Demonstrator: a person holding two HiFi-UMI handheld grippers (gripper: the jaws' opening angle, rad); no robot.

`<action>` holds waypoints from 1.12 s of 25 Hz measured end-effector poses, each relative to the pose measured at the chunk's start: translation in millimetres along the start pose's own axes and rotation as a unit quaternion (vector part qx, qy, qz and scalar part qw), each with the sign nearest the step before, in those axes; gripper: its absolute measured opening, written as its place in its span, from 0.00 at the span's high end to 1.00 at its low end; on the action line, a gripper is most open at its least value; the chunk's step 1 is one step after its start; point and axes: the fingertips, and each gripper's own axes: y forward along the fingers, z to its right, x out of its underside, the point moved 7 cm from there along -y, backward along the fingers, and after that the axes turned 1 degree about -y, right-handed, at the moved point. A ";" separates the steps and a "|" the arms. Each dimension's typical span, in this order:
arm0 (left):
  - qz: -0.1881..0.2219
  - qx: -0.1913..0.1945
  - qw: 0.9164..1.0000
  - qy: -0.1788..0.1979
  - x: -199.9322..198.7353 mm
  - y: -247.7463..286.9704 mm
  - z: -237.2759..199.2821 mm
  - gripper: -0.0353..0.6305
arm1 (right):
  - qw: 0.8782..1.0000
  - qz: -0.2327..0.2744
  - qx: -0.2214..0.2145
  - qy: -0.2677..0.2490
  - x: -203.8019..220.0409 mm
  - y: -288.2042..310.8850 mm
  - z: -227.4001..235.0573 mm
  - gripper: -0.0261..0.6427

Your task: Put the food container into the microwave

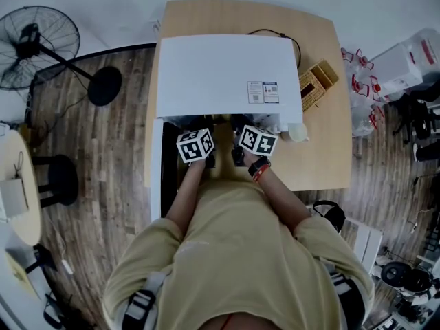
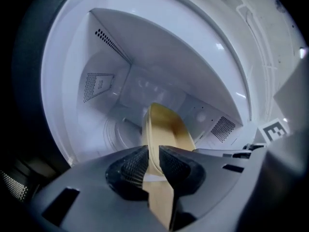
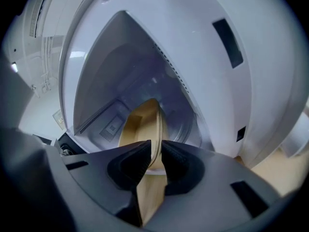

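Note:
A tan food container (image 2: 166, 127) hangs at the mouth of the white microwave (image 1: 227, 74), part way into its open cavity (image 2: 125, 95). My left gripper (image 2: 153, 164) is shut on the container's left rim. My right gripper (image 3: 155, 159) is shut on its right rim (image 3: 157, 129). In the head view both grippers (image 1: 196, 145) (image 1: 256, 141) sit side by side at the microwave's front, and the container is mostly hidden beneath them. The glass turntable (image 2: 118, 132) lies just under and ahead of the container.
The microwave stands on a wooden table (image 1: 323, 150). Its door (image 1: 157, 177) hangs open on the left. A wooden box (image 1: 315, 84) and a white cup (image 1: 298, 133) sit to the right. A fan (image 1: 41, 47) stands on the floor at left.

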 end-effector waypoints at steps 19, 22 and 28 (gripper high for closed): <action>0.016 -0.004 0.999 0.038 -0.4 -3.9 2.5 0.70 | 0.999 -0.005 -0.024 -0.027 2.6 -2.1 -6.0 0.66; 0.019 -0.002 0.999 0.047 0.4 -13.4 5.7 0.70 | 0.999 0.004 -0.023 -0.028 4.3 -11.2 -9.2 0.65; 0.033 -0.002 0.998 0.056 12.1 -32.4 11.9 0.70 | 0.999 0.014 -0.024 -0.034 17.1 -37.9 -12.4 0.64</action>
